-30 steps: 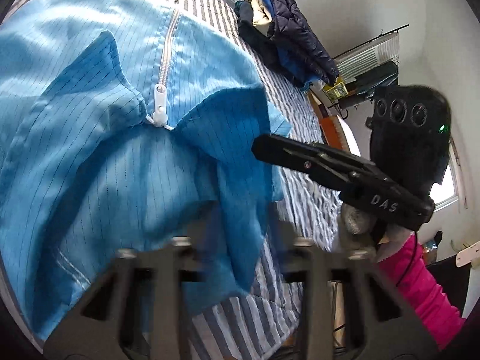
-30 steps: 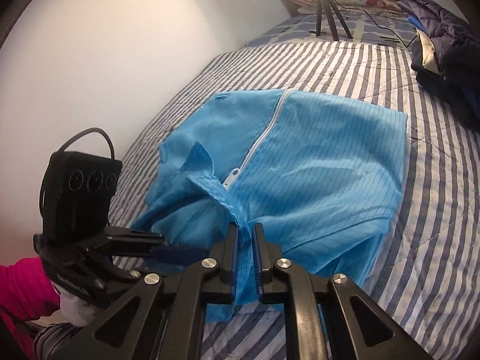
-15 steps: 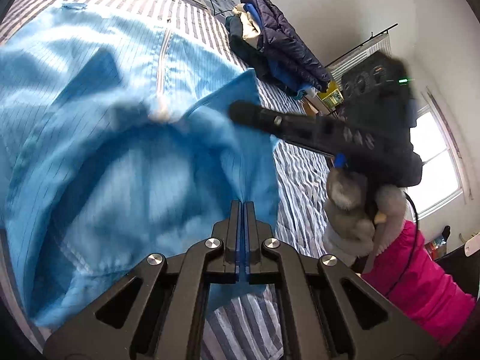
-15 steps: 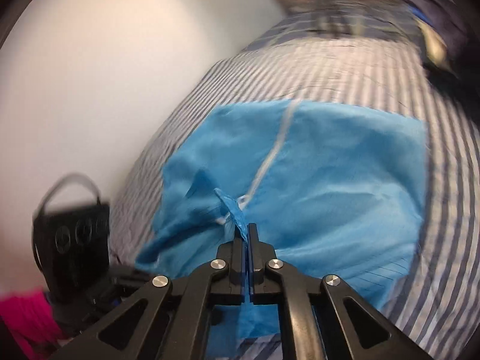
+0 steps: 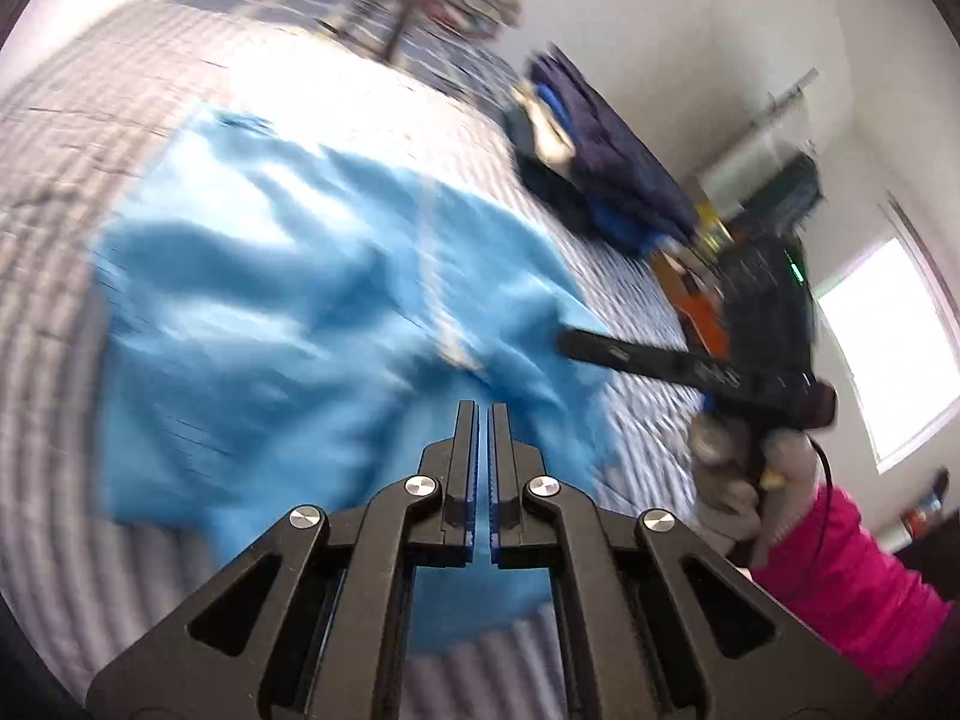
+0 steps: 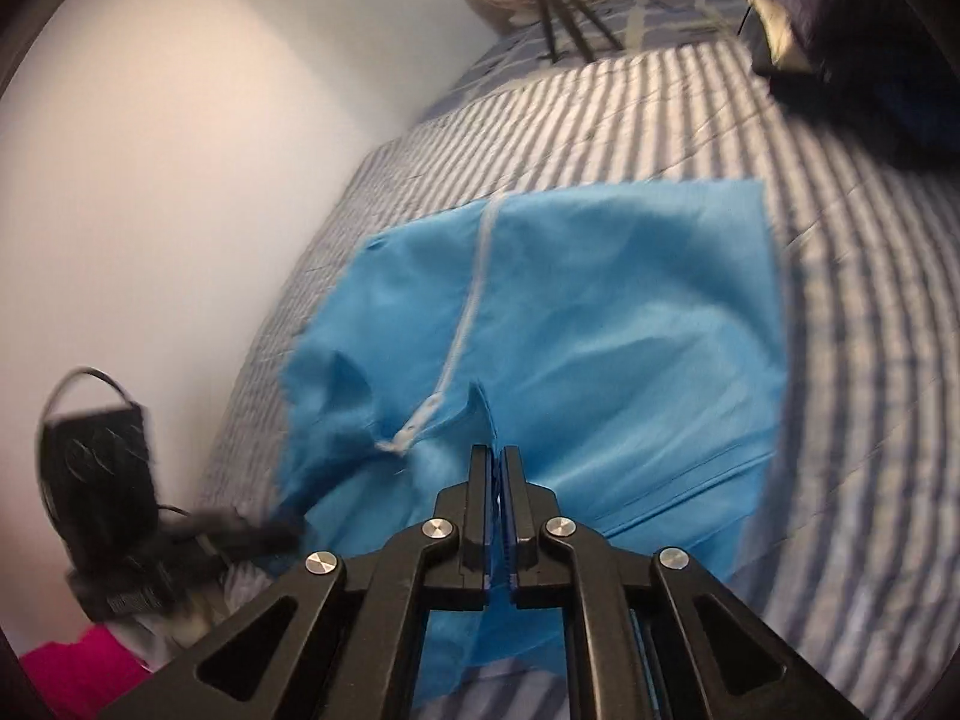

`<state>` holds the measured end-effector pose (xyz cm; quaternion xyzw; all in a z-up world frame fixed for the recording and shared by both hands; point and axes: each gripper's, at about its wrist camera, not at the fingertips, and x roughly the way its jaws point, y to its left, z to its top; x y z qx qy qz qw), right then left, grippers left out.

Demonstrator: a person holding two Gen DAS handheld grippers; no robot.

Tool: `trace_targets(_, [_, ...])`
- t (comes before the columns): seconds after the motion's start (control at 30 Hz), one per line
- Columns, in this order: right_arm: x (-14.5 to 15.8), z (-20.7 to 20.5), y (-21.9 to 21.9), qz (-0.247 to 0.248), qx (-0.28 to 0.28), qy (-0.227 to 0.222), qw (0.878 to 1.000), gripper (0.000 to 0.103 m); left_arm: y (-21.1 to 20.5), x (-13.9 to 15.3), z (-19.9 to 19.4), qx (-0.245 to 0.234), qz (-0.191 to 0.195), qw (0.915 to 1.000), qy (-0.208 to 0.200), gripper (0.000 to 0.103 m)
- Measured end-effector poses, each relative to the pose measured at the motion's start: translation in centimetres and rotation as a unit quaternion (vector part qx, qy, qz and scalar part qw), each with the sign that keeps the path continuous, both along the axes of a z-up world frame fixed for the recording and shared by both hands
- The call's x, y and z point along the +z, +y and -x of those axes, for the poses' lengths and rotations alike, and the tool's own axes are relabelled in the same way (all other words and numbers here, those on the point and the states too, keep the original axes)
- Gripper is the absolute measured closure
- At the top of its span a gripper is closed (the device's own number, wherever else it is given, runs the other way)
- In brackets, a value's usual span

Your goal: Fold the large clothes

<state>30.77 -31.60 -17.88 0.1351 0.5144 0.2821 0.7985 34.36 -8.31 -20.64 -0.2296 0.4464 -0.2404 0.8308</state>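
A light blue zip-front garment [image 5: 300,330] lies spread on the striped bed [image 5: 54,210], its white zipper [image 6: 474,306] running away from me. My left gripper [image 5: 483,414] is shut on the garment's near edge, and blue cloth hangs below its fingers. In the right wrist view, the left gripper [image 6: 282,534] pinches the garment's lower left corner. My right gripper [image 6: 497,456] has a raised fold of the garment [image 6: 600,330] beside the zipper pull between its pads; its jaws are opening slightly. From the left wrist view, the right gripper [image 5: 564,339] touches the garment's right edge. Both views are motion-blurred.
A heap of dark jackets and clothes [image 5: 600,168] sits on the bed's far right side. Tripod legs [image 6: 564,18] stand at the bed's far end. A white wall [image 6: 180,180] runs along the left. A pink sleeve [image 5: 852,588] and a window [image 5: 888,348] are at right.
My left gripper went from open to shut on the garment's near edge and rose with it. The right gripper's jaws closed on the fold by the zipper.
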Motion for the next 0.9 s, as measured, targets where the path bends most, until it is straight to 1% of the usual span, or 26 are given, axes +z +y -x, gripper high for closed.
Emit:
trace_targets(0.07, [0.5,0.3,0.3,0.029,-0.008,-0.027,0.999,0.099,1.6,-0.3,-0.8,0.017,-0.001,0.9998,0.005,0.103])
trace_targets(0.13, [0.4,0.3,0.6,0.053,-0.007,-0.036,0.998,0.099,2.4,-1.5,-1.8,0.024,-0.024,0.9993,0.019,0.103])
trace_targets(0.17, [0.1,0.4,1.0,0.075,-0.005,-0.036,0.997,0.099,2.6,-2.6,-2.2,0.025,-0.041,0.9983,0.035,0.103])
trace_targets(0.2, [0.1,0.4,0.9,0.086,-0.003,-0.041,0.995,0.099,2.8,-3.3,-2.4,0.028,-0.05,0.9973,0.044,0.103])
trace_targets(0.23, [0.5,0.7,0.9,0.088,-0.003,-0.049,0.995,0.099,3.2,-3.9,-2.3,0.031,-0.051,0.9969,0.05,0.103])
trace_targets(0.3, [1.7,1.6,0.7,0.079,-0.011,-0.075,0.994,0.099,4.1,-3.7,-1.8,0.043,-0.041,0.9973,0.044,0.103])
trace_targets(0.33, [2.5,2.1,0.0,0.067,-0.012,-0.084,0.994,0.099,4.2,-3.4,-1.5,0.046,-0.035,0.9977,0.037,0.103])
trace_targets(0.37, [3.6,2.8,-0.2,0.036,-0.008,-0.1,0.994,0.099,4.4,-2.8,-1.4,0.048,-0.031,0.998,0.027,0.103])
trace_targets(0.4, [4.4,3.1,-0.4,0.015,0.002,-0.109,0.994,0.099,4.4,-2.3,-1.3,0.047,-0.031,0.9982,0.02,0.103])
trace_targets(0.43, [4.6,3.0,-0.2,0.008,0.011,-0.112,0.994,0.095,4.3,-1.6,-1.3,0.047,-0.038,0.9981,0.01,0.103])
trace_targets(0.47, [4.8,3.0,0.7,0.011,0.032,-0.112,0.993,0.091,4.3,-1.1,-1.5,0.048,-0.043,0.9979,0.005,0.103])
trace_targets(0.53, [4.3,2.8,2.2,0.032,0.051,-0.111,0.992,0.091,4.4,-0.5,-2.3,0.053,-0.039,0.9978,0.003,0.103])
trace_targets(0.57, [3.8,2.5,2.9,0.045,0.056,-0.105,0.992,0.091,4.7,-0.3,-2.6,0.06,-0.039,0.9975,0.004,0.103])
trace_targets(0.63, [2.4,1.5,3.4,0.057,0.04,-0.085,0.994,0.091,5.8,-0.1,-3.1,0.075,-0.039,0.9964,0.007,0.103])
trace_targets(0.67, [1.3,0.7,3.1,0.052,0.024,-0.065,0.996,0.091,6.8,-0.1,-3.2,0.083,-0.04,0.9957,0.011,0.103])
trace_targets(0.7, [0.6,0.7,2.6,0.045,0.015,-0.05,0.998,0.091,7.5,0.0,-3.2,0.091,-0.04,0.995,0.014,0.103])
trace_targets(0.73, [-0.1,0.6,2.4,0.038,0.009,-0.036,0.999,0.091,8.2,-0.2,-3.2,0.098,-0.04,0.9943,0.017,0.103])
trace_targets(0.77, [-1.2,0.4,1.9,0.027,0.006,-0.013,1.0,0.091,9.1,-0.3,-3.3,0.106,-0.043,0.9932,0.021,0.103])
trace_targets(0.83, [-2.8,0.9,1.5,0.036,0.006,0.016,0.999,0.091,10.5,-0.8,-3.6,0.121,-0.041,0.9913,0.033,0.101])
trace_targets(0.87, [-3.2,1.2,1.3,0.042,0.009,0.022,0.999,0.091,11.2,-1.1,-3.8,0.129,-0.033,0.9902,0.042,0.092])
trace_targets(0.9, [-3.2,1.6,0.9,0.039,0.012,0.023,0.999,0.091,12.2,-1.6,-4.2,0.139,-0.015,0.9885,0.056,0.075])
